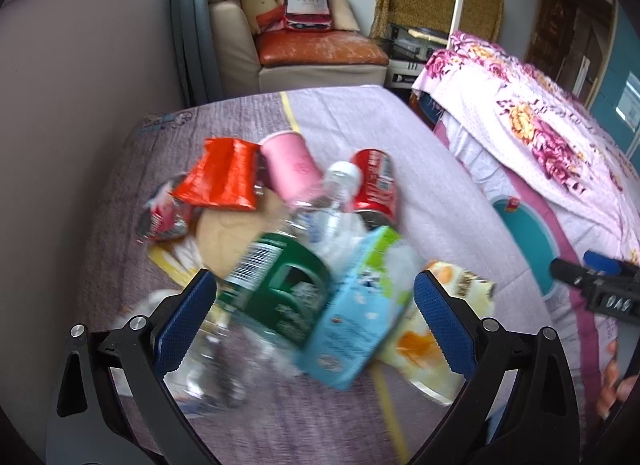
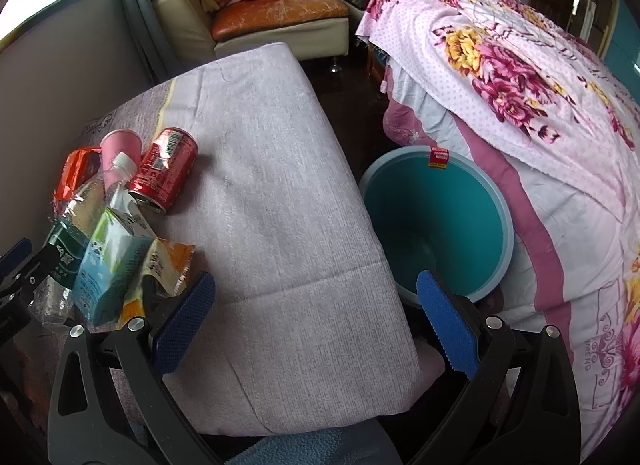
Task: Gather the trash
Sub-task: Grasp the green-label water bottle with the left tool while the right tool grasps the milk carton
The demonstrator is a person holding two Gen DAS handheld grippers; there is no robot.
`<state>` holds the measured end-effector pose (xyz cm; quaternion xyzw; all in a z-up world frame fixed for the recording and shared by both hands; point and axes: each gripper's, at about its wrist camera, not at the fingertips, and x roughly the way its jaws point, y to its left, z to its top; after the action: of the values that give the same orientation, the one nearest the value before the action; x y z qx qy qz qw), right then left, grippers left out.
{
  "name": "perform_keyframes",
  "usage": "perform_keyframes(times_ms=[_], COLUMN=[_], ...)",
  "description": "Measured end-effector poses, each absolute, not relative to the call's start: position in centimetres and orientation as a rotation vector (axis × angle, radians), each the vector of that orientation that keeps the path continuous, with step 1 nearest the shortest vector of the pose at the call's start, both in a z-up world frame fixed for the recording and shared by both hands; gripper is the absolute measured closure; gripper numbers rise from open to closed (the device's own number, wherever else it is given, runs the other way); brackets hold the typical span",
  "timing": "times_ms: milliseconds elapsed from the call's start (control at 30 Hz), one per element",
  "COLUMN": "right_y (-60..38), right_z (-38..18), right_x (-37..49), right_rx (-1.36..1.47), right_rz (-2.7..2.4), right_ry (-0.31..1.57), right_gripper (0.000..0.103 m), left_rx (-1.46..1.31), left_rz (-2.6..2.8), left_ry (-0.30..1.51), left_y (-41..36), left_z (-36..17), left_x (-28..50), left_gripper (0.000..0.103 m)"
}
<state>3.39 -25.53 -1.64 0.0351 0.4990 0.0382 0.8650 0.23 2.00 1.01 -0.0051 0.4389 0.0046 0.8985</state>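
Note:
A pile of trash lies on the purple-covered table (image 2: 280, 201): a clear bottle with a green label (image 1: 288, 281), a light blue carton (image 1: 352, 317), a red can (image 1: 376, 185), a pink cup (image 1: 290, 169), an orange wrapper (image 1: 224, 177) and a yellow snack bag (image 1: 448, 305). My left gripper (image 1: 314, 321) is open, its fingers either side of the bottle and carton, just above them. My right gripper (image 2: 316, 313) is open and empty over the table's right edge, beside the teal bin (image 2: 436, 221). The can (image 2: 164, 173) and carton (image 2: 104, 265) lie to its left.
A bed with a floral pink cover (image 2: 520, 105) stands right of the bin. A beige sofa with an orange cushion (image 1: 316, 49) stands behind the table. A grey wall (image 1: 80, 105) runs along the left. The right gripper's body (image 1: 600, 289) shows at the left wrist view's right edge.

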Motion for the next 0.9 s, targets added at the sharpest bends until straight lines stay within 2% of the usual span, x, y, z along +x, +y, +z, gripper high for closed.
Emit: perform_keyframes(times_ms=[167,233,533,567,600,633,733,800,833,900], right_y=[-24.1,-23.6,-22.3,-22.1,-21.8,-21.4,-20.3,-19.4,-18.8,-17.3], right_z=[-0.2,-0.1,0.4,0.5,0.7,0.9,1.6,1.8,1.7,1.2], right_x=[3.7,4.0,4.4,4.4,4.4,4.3,4.3,4.4,4.4,4.5], right_rx=[0.072,0.080,0.106,0.103,0.100,0.097,0.092,0.101,0.111,0.116], right_rz=[0.127,0.152,0.214,0.223,0.231,0.243,0.278,0.316,0.345,0.395], right_ry=[1.021,1.034,1.055,1.055,1.053,1.049,1.042,1.053,1.068,1.112], right_gripper=[0.006,0.006,0.006,0.006,0.006,0.006,0.018,0.038,0.042,0.043], left_rx=[0.083,0.100,0.243,0.223,0.201,0.181,0.148,0.096,0.083,0.042], left_rz=[-0.003,-0.034,-0.114,-0.127,-0.144,-0.156,-0.147,-0.155,-0.155,-0.161], left_ry=[0.979,1.005,1.120,1.124,1.121,1.125,1.096,1.078,1.069,1.037], left_y=[3.6,3.9,2.8,3.0,3.1,3.2,3.4,4.1,4.3,5.2], left_z=[0.1,-0.4,-3.1,-3.2,-3.2,-3.2,-2.9,-2.2,-1.7,-0.5], left_x=[1.9,2.3,4.9,4.9,4.8,4.6,4.0,3.6,3.3,2.7], left_gripper=[0.004,0.010,0.011,0.017,0.036,0.037,0.037,0.037,0.037,0.037])
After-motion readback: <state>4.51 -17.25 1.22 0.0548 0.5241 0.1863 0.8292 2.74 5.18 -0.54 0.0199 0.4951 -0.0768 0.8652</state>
